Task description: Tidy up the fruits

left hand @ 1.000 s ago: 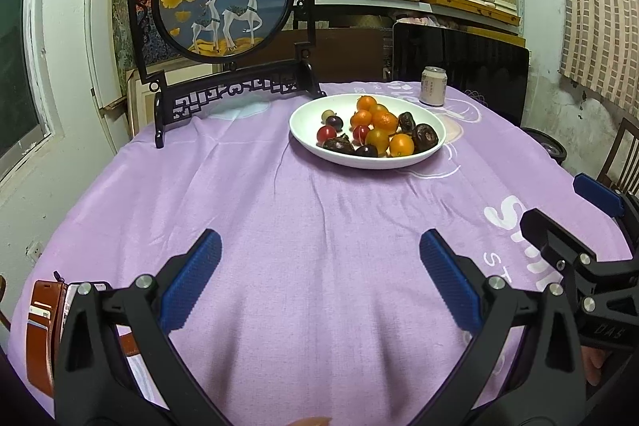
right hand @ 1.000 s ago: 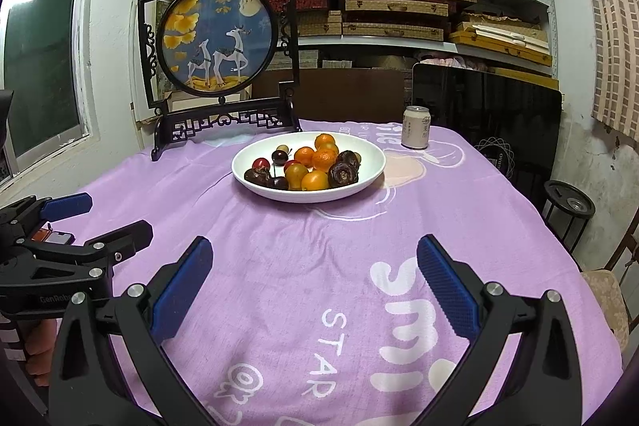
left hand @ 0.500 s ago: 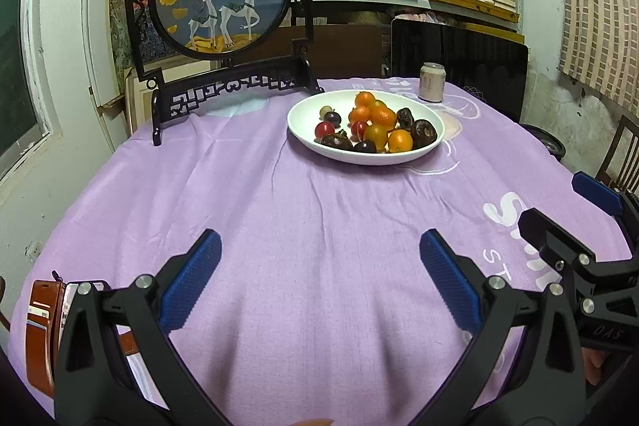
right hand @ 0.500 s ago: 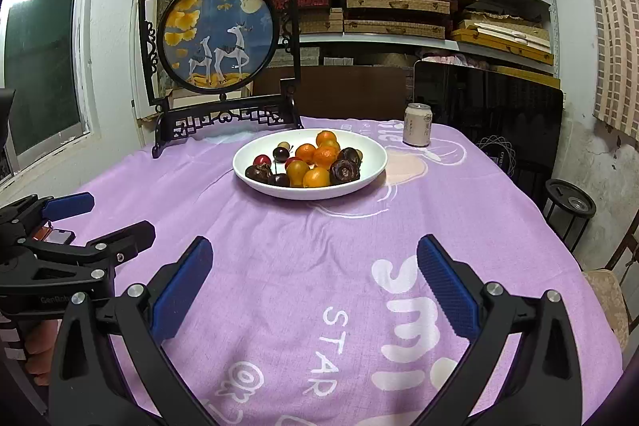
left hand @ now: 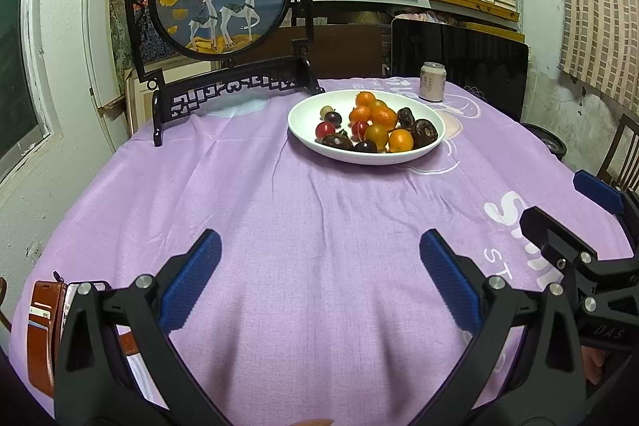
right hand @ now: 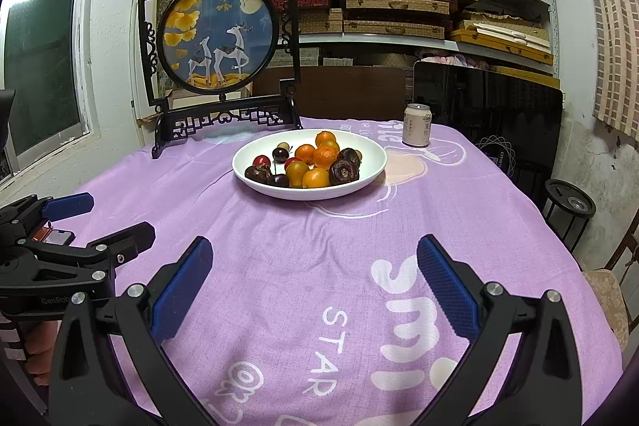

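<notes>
The left gripper, black-framed with blue ribbed pads, hovers low over the purple tablecloth with its fingers spread wide and nothing between them. The right gripper, of the same build, is likewise spread apart and empty, positioned above the white lettering printed on the cloth. Each gripper appears at the edge of the other's view, the two side by side at the near end of the table. The shallow white oval bowl sits farther back near the table's middle, well apart from both grippers. It holds the mixed fruits: small orange citrus piled toward the centre, red and dark purple cherries on the left, and dark brown wrinkled fruits at the front and right. A pale drink can stands upright behind and right of the bowl. A black carved wooden stand with a round deer painting stands behind and left. A brown leather wallet lies at the near left edge.
</notes>
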Motion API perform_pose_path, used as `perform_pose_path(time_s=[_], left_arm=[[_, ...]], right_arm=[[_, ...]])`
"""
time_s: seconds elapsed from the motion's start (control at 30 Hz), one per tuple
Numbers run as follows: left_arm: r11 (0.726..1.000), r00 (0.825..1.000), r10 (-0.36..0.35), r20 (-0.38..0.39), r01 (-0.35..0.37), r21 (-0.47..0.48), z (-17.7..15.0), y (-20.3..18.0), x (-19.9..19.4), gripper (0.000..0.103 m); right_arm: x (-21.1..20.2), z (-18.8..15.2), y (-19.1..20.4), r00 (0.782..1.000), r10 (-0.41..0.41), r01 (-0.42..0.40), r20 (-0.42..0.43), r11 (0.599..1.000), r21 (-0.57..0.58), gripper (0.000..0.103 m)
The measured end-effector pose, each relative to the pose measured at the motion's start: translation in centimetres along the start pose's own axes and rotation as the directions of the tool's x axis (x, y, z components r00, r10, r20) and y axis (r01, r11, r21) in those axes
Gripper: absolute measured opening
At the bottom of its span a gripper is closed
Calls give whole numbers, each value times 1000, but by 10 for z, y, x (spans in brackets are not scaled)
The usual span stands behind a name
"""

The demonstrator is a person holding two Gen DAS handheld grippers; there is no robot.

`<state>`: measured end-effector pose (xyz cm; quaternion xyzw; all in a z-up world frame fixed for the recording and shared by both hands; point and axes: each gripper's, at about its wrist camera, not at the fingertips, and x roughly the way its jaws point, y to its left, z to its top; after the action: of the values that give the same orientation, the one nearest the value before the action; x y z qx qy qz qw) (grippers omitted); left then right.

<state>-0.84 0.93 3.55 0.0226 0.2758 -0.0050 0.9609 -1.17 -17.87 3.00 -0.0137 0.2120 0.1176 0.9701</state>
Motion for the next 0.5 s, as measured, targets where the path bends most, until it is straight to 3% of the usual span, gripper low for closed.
perform_pose_path(time_s=[0.5], left_arm=[[1000, 1000, 1, -2, -1, 0, 0, 0, 0, 101]], right_arm=[[0, 0, 0, 1000, -1, 1, 0, 1000, 0, 102]])
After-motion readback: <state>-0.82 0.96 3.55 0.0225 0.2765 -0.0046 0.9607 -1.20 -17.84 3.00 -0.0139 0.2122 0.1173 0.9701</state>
